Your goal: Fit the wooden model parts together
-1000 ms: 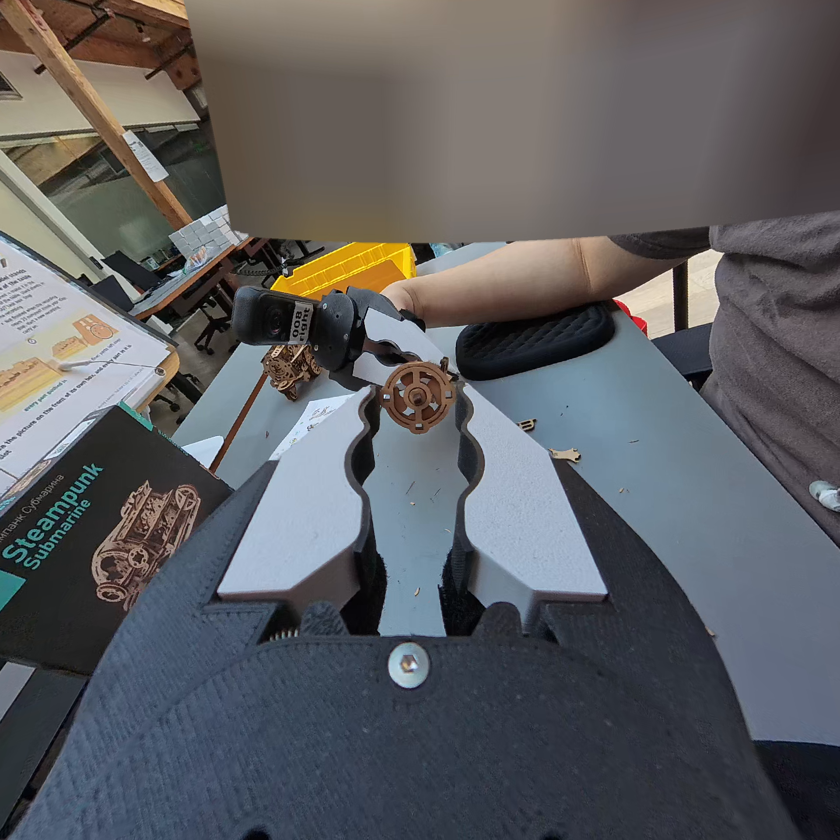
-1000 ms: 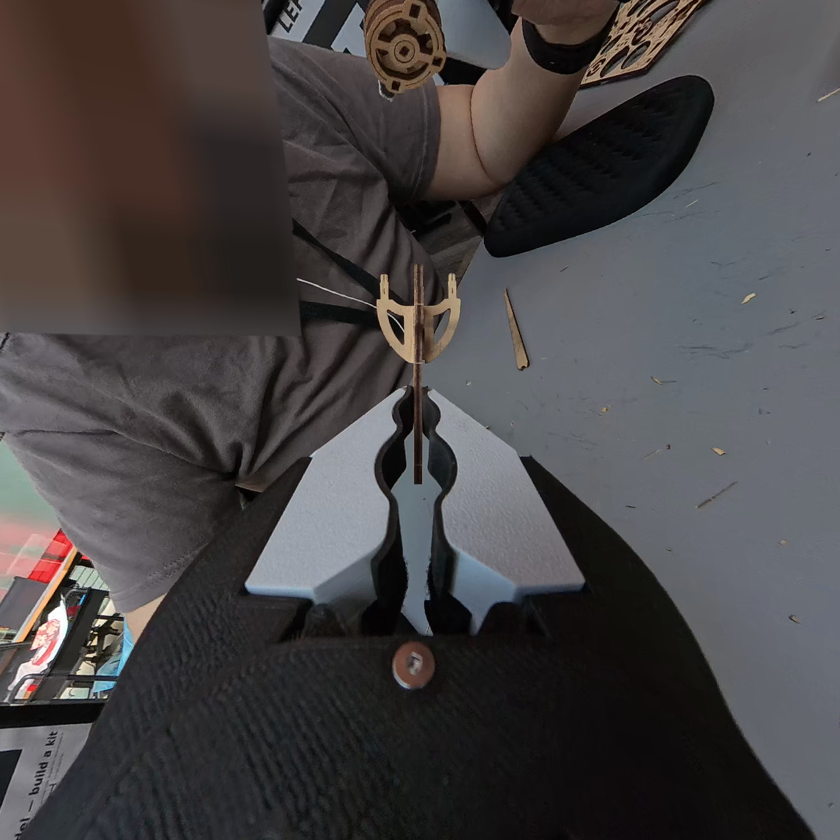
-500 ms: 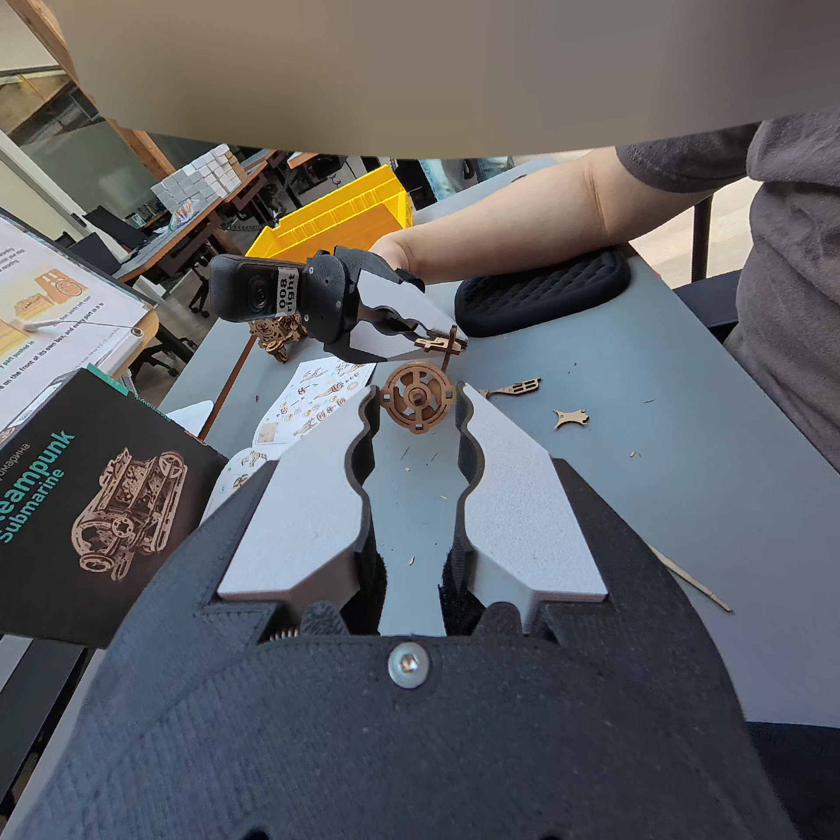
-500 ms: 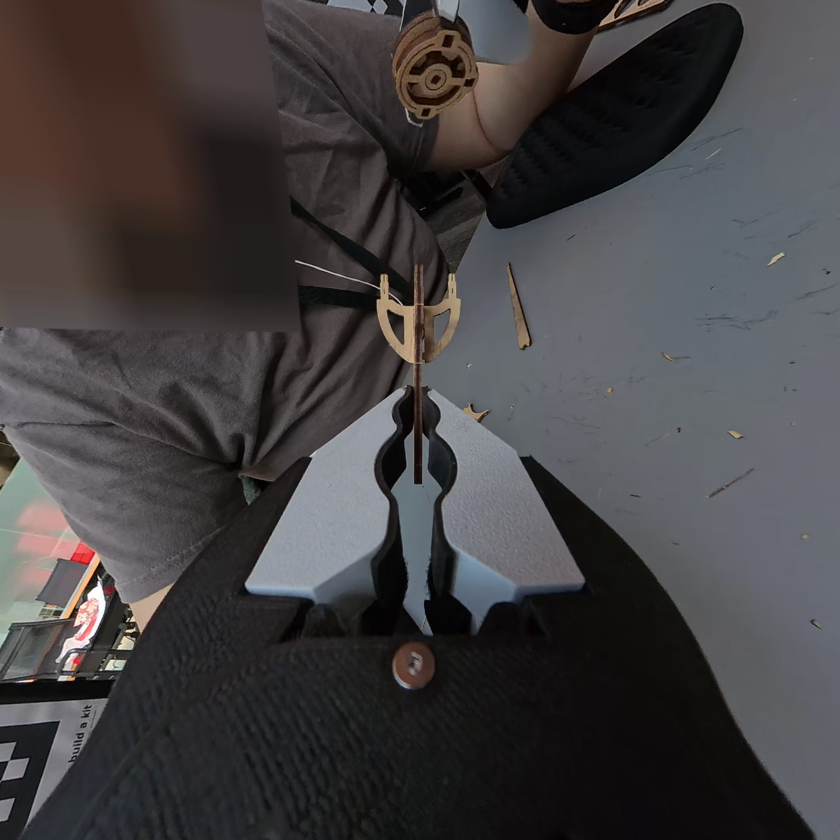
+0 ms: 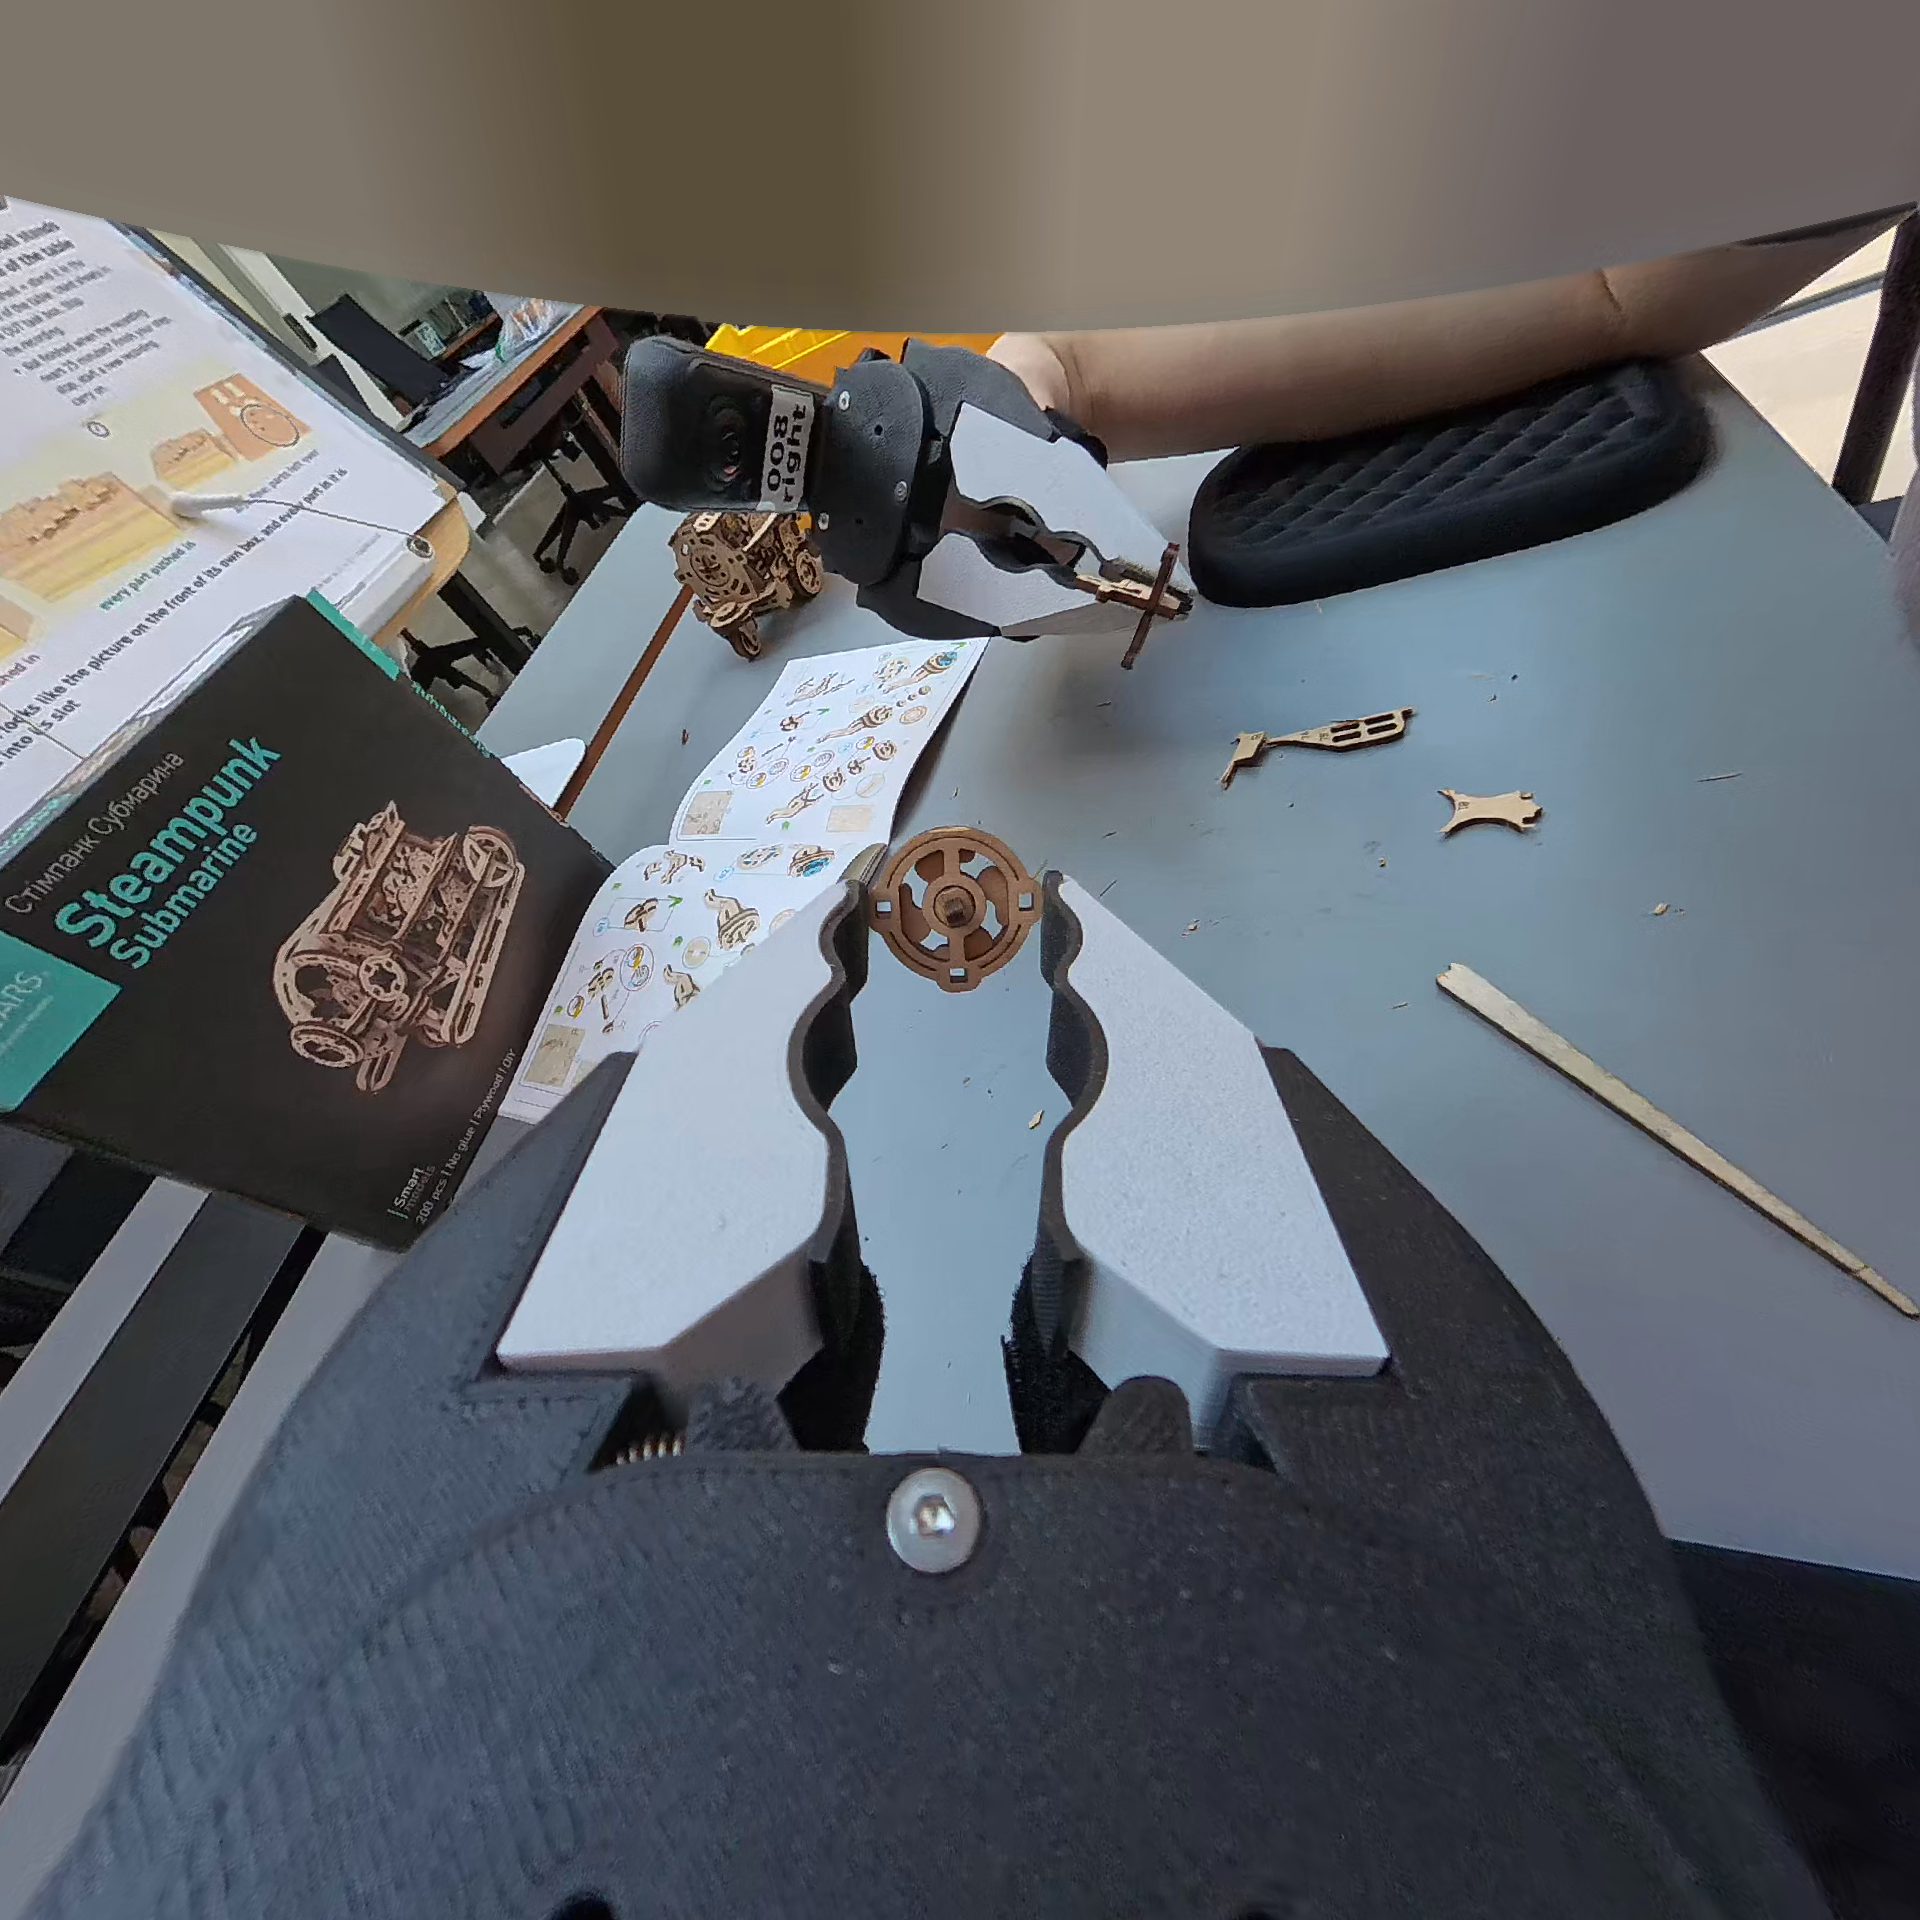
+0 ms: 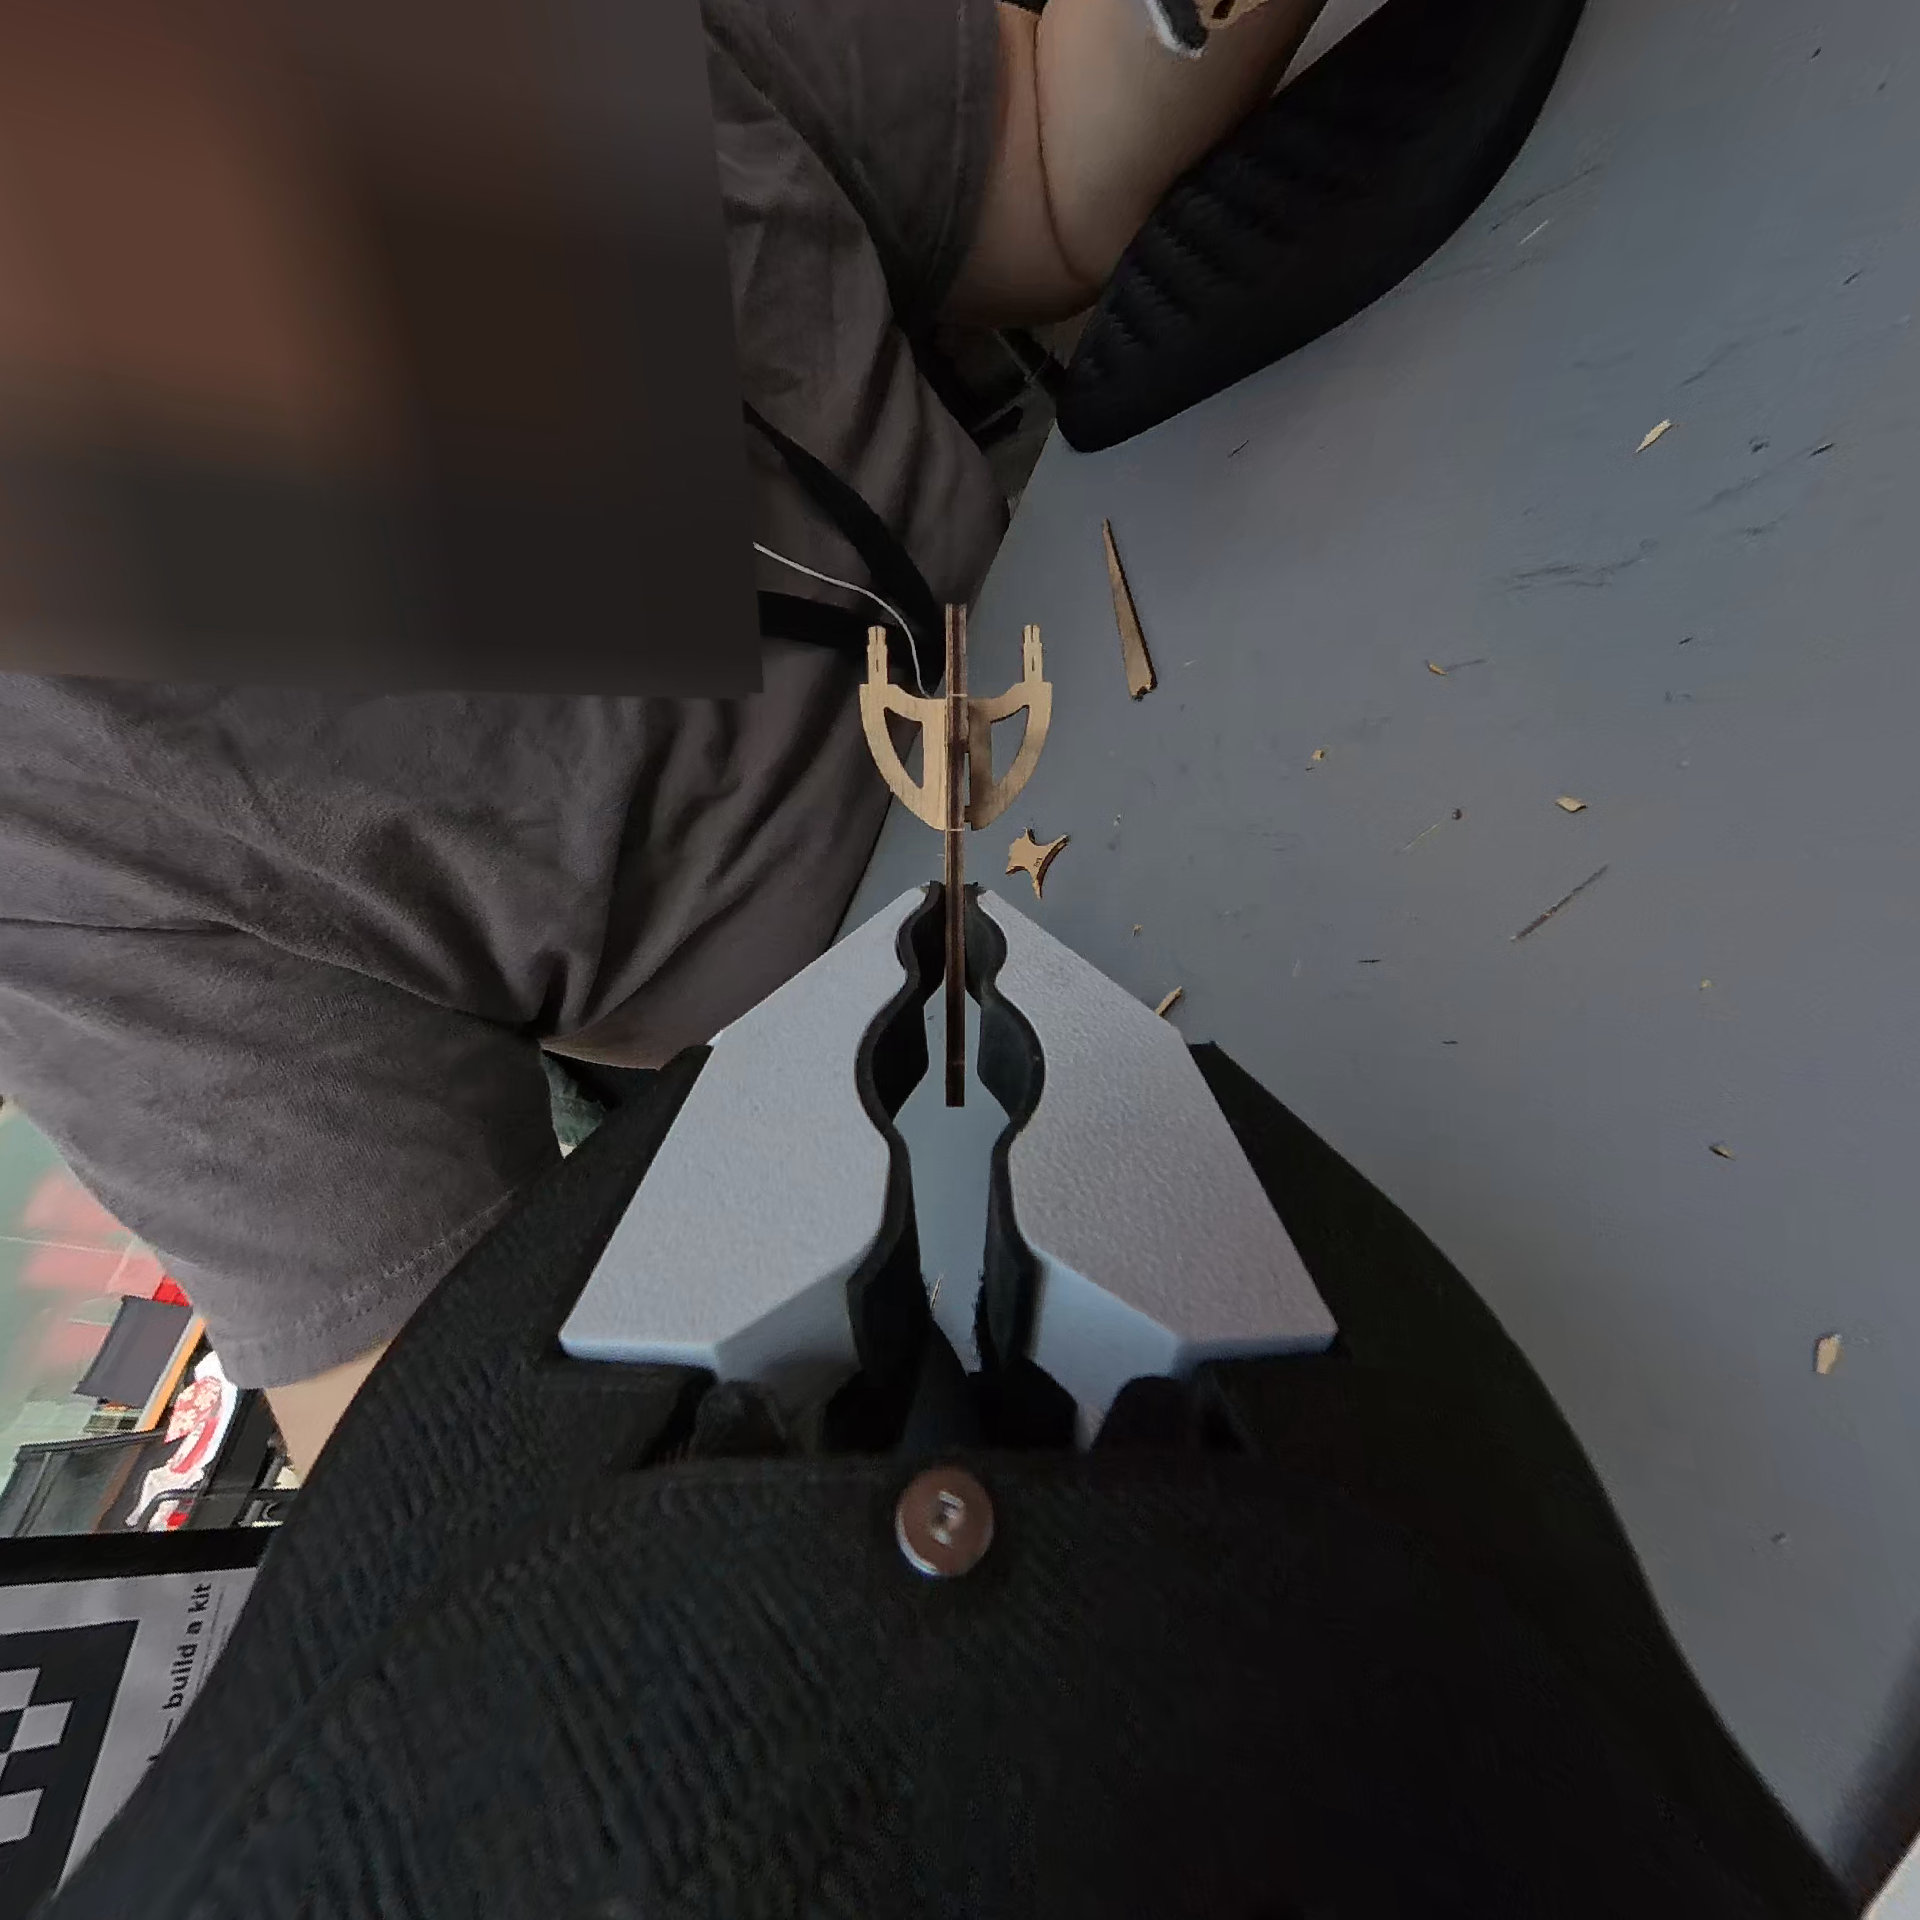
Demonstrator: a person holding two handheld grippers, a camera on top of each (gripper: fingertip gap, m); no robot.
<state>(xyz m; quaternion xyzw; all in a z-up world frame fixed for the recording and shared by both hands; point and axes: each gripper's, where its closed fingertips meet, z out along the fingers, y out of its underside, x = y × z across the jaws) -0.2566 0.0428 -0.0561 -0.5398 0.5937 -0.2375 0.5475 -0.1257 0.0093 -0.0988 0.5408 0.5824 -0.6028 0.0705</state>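
Note:
My left gripper [image 5: 954, 896] is shut on a round wooden wheel part [image 5: 954, 921], held by its rim between the fingertips above the grey table [image 5: 1558, 1195]. My right gripper [image 6: 954, 896] is shut on a thin wooden cross-shaped part [image 6: 956, 727] with a curved fork piece across a flat strip. The right gripper also shows in the left wrist view [image 5: 1138, 603], farther back over the table, with its part [image 5: 1148, 603] sticking out at the tips. The two parts are apart.
A dark kit box [image 5: 270, 925] stands at left, beside an instruction sheet [image 5: 800, 790]. A part-built wooden model [image 5: 743, 571] sits behind. Loose wooden pieces [image 5: 1320, 738], a long wooden strip [image 5: 1662, 1122] and a black padded rest [image 5: 1444, 488] lie on the table. A person's arm [image 5: 1351, 353] reaches across. The tips of one gripper are about 15 cm away from the tips of the other.
The left wrist view has tilted down toward the table. The right gripper with its part has moved farther from the wheel. The wheel has left the right wrist view's top edge.

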